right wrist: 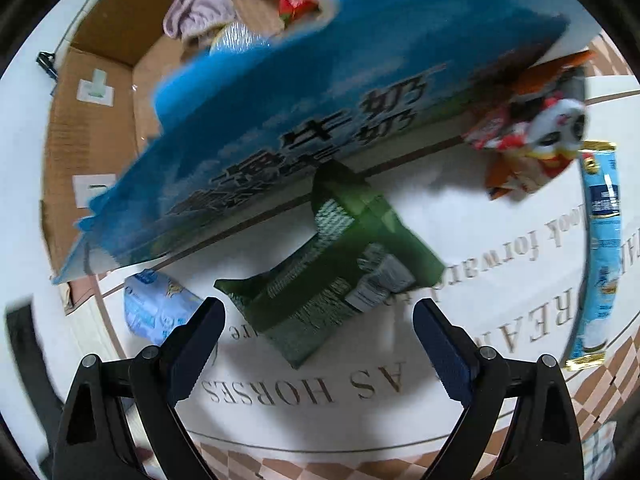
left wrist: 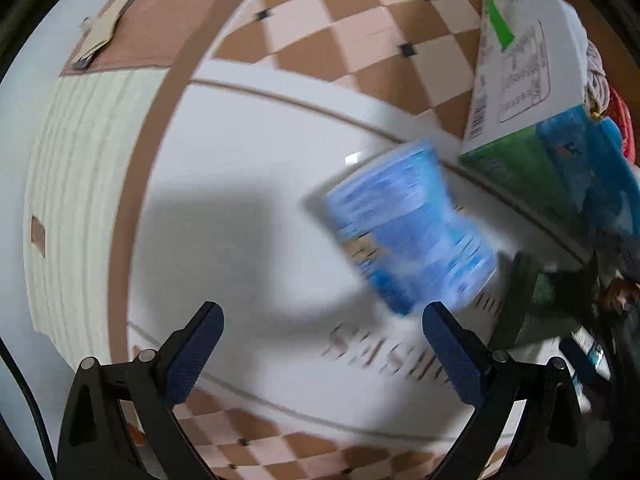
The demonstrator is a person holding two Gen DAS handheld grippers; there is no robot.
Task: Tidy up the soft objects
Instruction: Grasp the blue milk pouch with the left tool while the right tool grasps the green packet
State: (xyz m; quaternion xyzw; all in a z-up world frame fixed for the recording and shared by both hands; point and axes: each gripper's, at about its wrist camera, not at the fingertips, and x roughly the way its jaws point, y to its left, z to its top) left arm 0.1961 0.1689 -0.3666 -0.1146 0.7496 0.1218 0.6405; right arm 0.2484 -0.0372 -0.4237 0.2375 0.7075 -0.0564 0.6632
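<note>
A blue soft pack [left wrist: 412, 232], blurred in the left wrist view, lies on the white mat [left wrist: 248, 184] just ahead of the left hand-held gripper [left wrist: 322, 344], nearer its right-hand finger. The same pack [right wrist: 160, 308] is seen in the right wrist view beside the left finger of the right hand-held gripper [right wrist: 320, 336]. Both hand-held grippers are spread wide with nothing between the fingers; no closing is seen on the right one. A green packet [right wrist: 332, 264] lies flat directly ahead of the right one, below a big blue carton [right wrist: 320, 92] and a cardboard box [right wrist: 104, 92] already holding cloth things.

The blue pack is judged light and squashy, with a slick plastic skin; it would best be taken across its narrower middle, pinched firmly enough that the wrapper cannot slide. The green packet is judged thin and limp, likely to sag if lifted by one end, so a hold near its centre edge is advised.
</note>
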